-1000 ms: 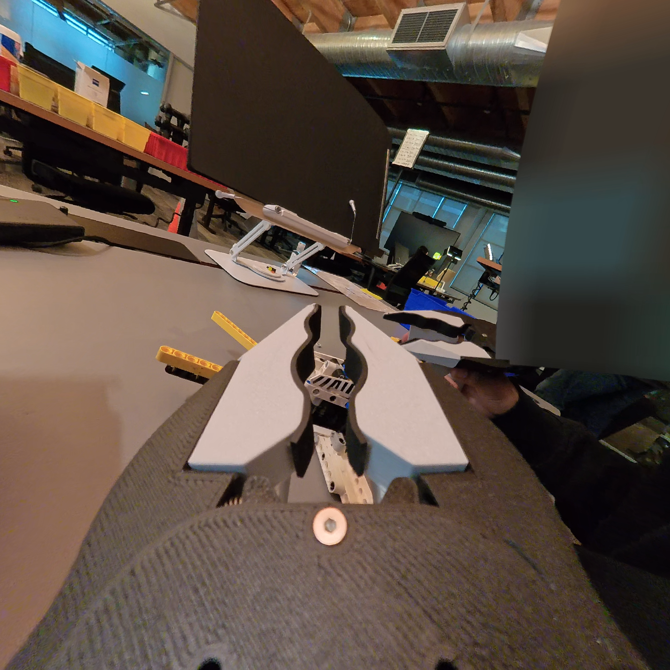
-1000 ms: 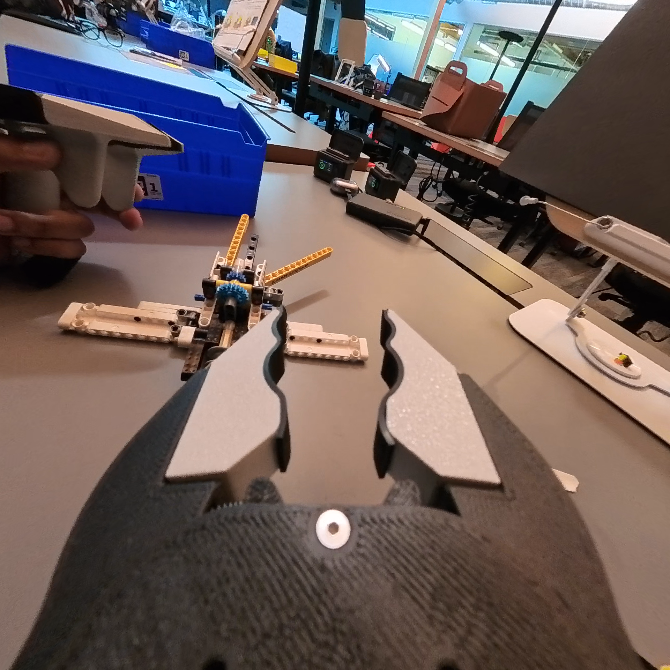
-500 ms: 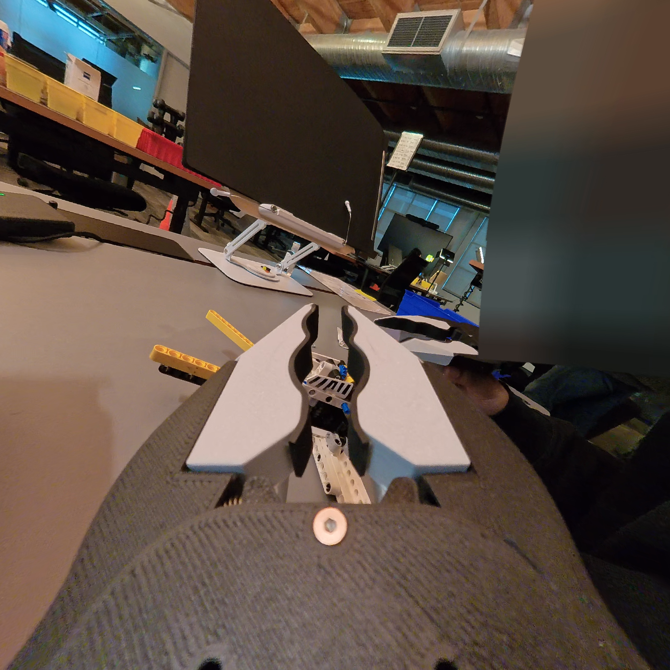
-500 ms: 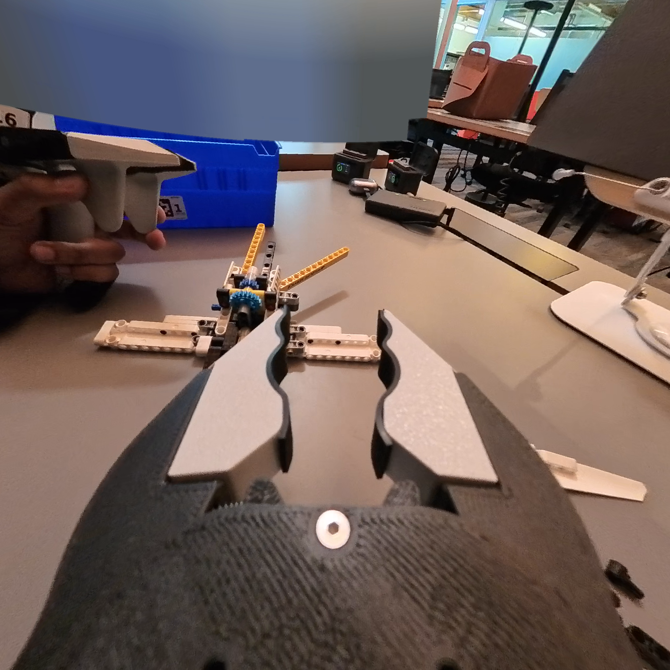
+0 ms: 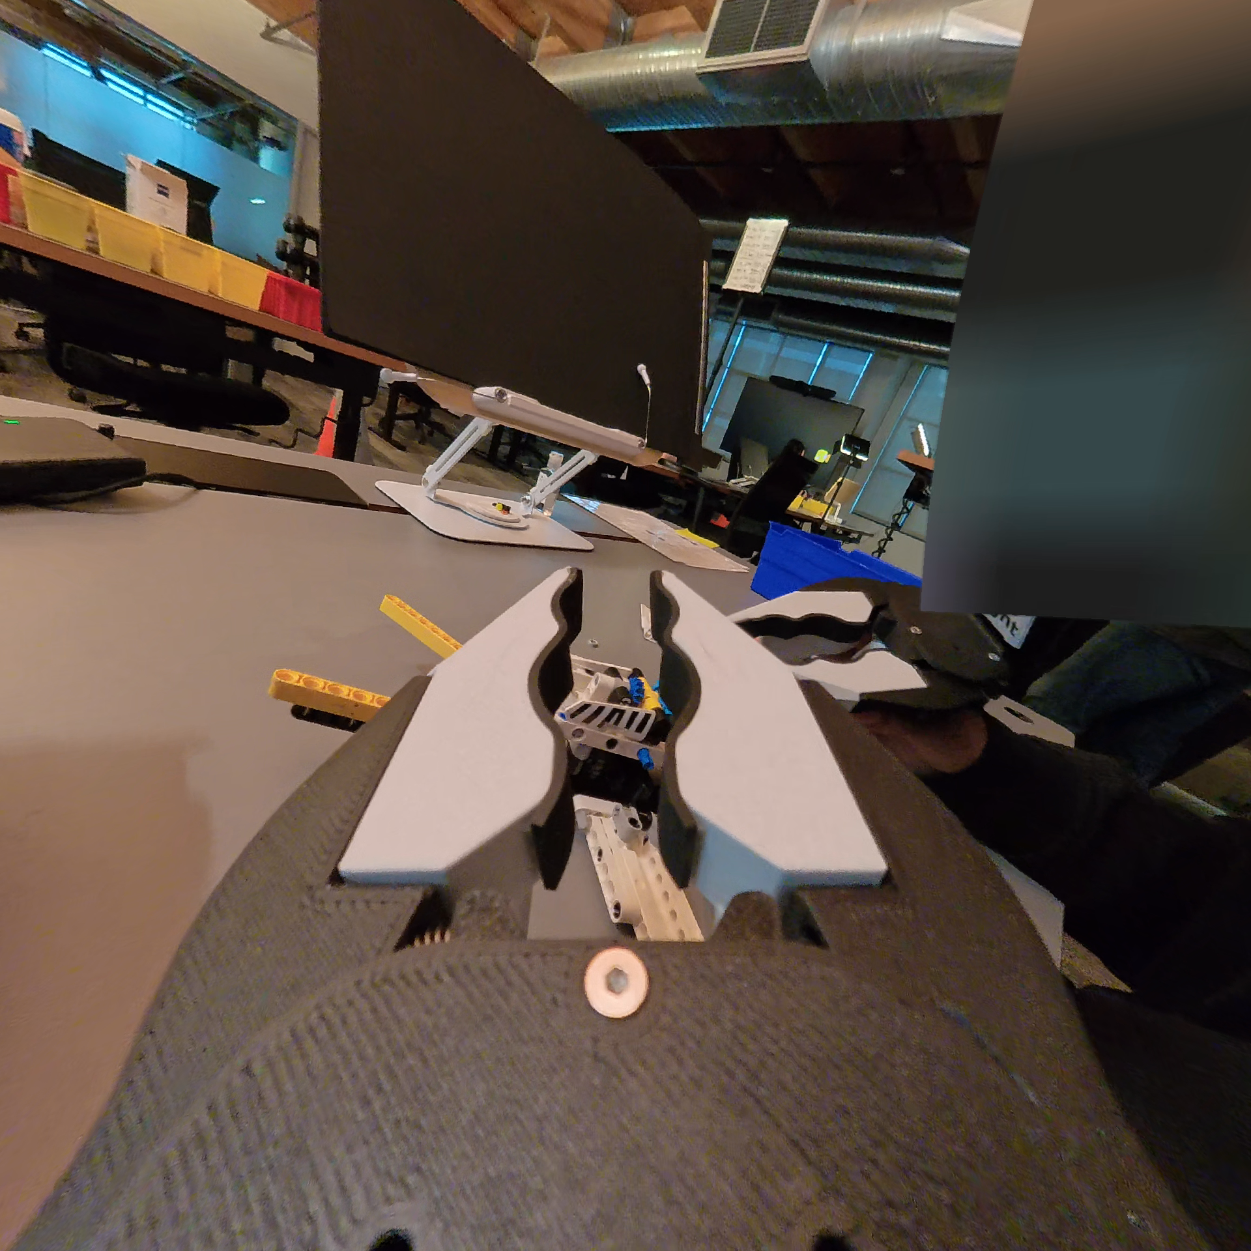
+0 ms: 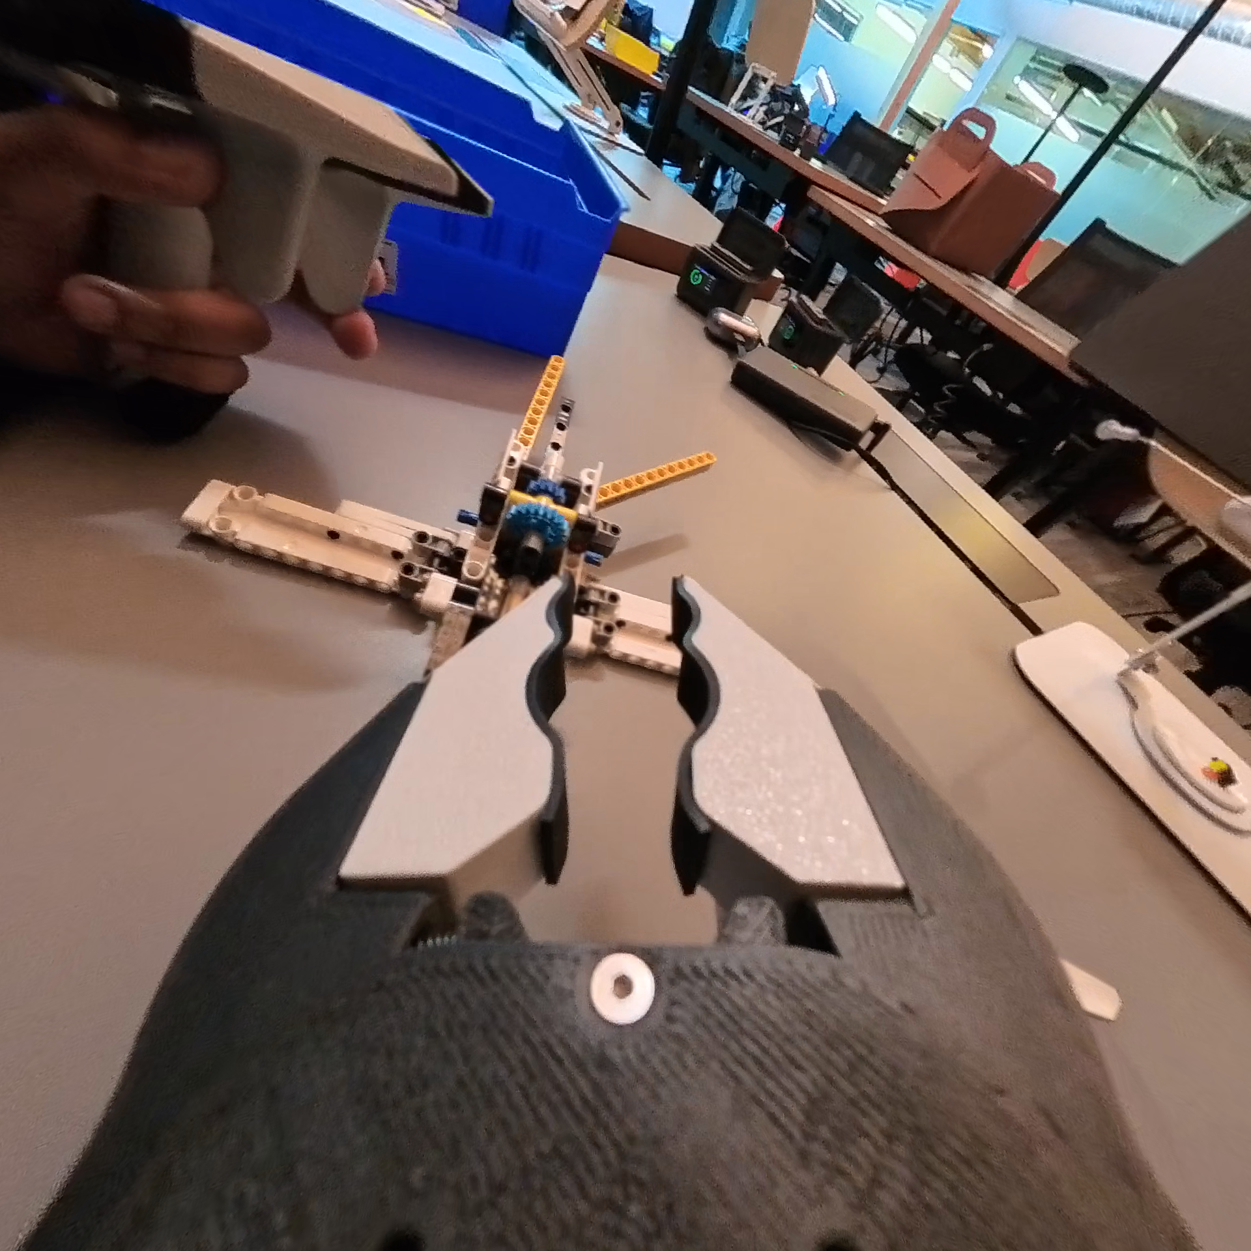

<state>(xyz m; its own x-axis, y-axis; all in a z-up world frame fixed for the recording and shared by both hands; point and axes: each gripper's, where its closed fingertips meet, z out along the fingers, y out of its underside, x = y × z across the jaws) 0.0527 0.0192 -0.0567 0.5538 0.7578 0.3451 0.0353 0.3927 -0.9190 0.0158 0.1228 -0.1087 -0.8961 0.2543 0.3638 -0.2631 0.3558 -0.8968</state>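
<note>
Right gripper: fingers at a moderate gap, nothing between the pads; tips hover over the near white beam of a brick-built model lying flat on the tabletop. Contact w/ the beam: I cannot tell. The model sits at 12 o'clock from these fingers; blue gear at its hub; yellow beams project toward 1 o'clock and 12 o'clock; a longer white beam runs out toward 9 o'clock.

Left gripper: fingers narrow but apart, holding nothing; the model shows through the gap, below them. In the right wrist view this gripper is carried by a hand at 10 o'clock, above the tabletop and clear of the model; blue bin behind it at 11 o'clock.

Handling, my est.: light, rigid plastic; smooth faces, so slippery under the pads; pin joints may pop apart under side load; long beams act as levers. Best hold: across the hub block beside the gear, or square across a white beam close to the hub; avoid the yellow beam tips.

Changes vs. earlier frames: right fingers have closed from wide to moderate and moved in, tips now overlapping the near white beam; left fingers have opened slightly; the model has not shifted.
</note>
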